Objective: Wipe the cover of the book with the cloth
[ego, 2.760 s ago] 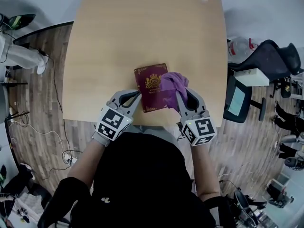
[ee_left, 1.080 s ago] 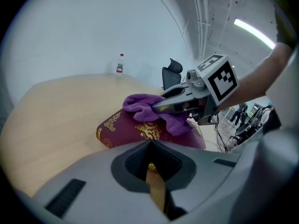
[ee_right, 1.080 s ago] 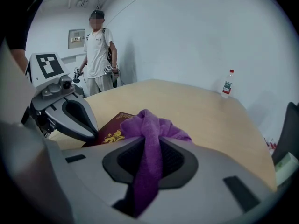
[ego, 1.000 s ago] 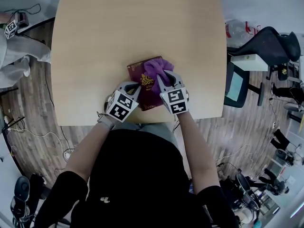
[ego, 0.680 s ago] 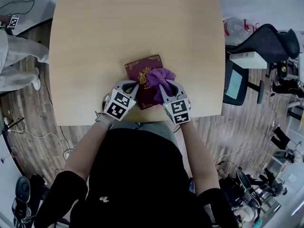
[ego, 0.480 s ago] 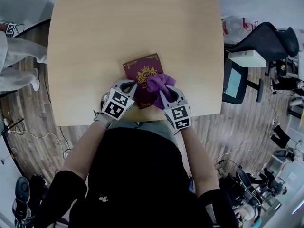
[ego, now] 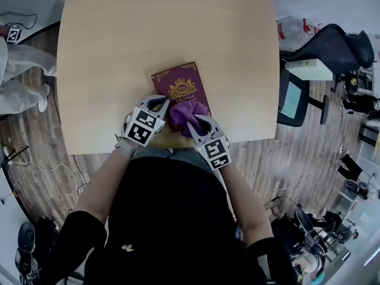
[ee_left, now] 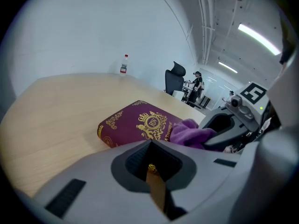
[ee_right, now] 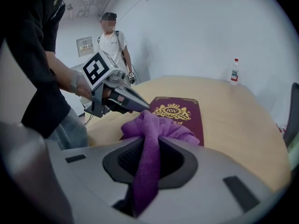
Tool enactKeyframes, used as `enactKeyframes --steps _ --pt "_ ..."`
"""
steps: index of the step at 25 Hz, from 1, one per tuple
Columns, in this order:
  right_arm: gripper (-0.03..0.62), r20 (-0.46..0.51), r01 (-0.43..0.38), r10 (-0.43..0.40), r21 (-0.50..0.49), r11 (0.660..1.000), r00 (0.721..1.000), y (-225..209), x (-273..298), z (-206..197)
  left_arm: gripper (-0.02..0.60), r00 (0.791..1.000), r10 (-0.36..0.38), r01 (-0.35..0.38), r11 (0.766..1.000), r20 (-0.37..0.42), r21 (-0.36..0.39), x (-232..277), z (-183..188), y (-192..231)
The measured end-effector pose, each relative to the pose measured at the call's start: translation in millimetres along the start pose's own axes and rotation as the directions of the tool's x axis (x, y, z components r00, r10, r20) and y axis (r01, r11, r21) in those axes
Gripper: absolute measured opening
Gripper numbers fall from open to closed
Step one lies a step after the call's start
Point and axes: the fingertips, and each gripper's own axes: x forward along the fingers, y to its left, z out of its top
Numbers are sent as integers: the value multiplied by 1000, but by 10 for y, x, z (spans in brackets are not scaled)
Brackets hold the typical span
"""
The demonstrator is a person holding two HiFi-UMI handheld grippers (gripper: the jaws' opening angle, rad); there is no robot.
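A maroon book [ego: 180, 88] with a gold crest lies flat near the table's front edge, also seen in the left gripper view [ee_left: 135, 123] and the right gripper view [ee_right: 176, 112]. My right gripper [ego: 195, 121] is shut on a bunched purple cloth [ego: 186, 111], which rests on the near end of the cover [ee_right: 154, 127]. My left gripper [ego: 161, 103] sits at the book's near left corner. Its jaws are closed on a thin brown, gold-tipped edge that looks like the book's corner. From the left gripper view, the cloth [ee_left: 190, 131] hides the book's right part.
The wooden table [ego: 119, 46] ends just below the grippers. A water bottle [ee_left: 124, 64] stands at its far side [ee_right: 235, 71]. An office chair [ego: 332, 52] is off to the right. One person stands behind the table [ee_right: 112, 41]; another is at the left [ego: 18, 70].
Over the last second my right gripper drew the cloth from the far half of the cover down to its near end. The left gripper stayed at the book's corner.
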Motion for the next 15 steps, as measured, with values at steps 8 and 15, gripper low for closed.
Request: enactKeyframes --steps 8,15 --pt "86 -53 -33 31 -43 999 998 190 150 76 18 997 -71 76 988 40 -138 -39 3 -16" --pt "86 -58 -63 62 -20 998 996 159 157 131 20 985 -140 160 960 101 -229 -358 -123 -194"
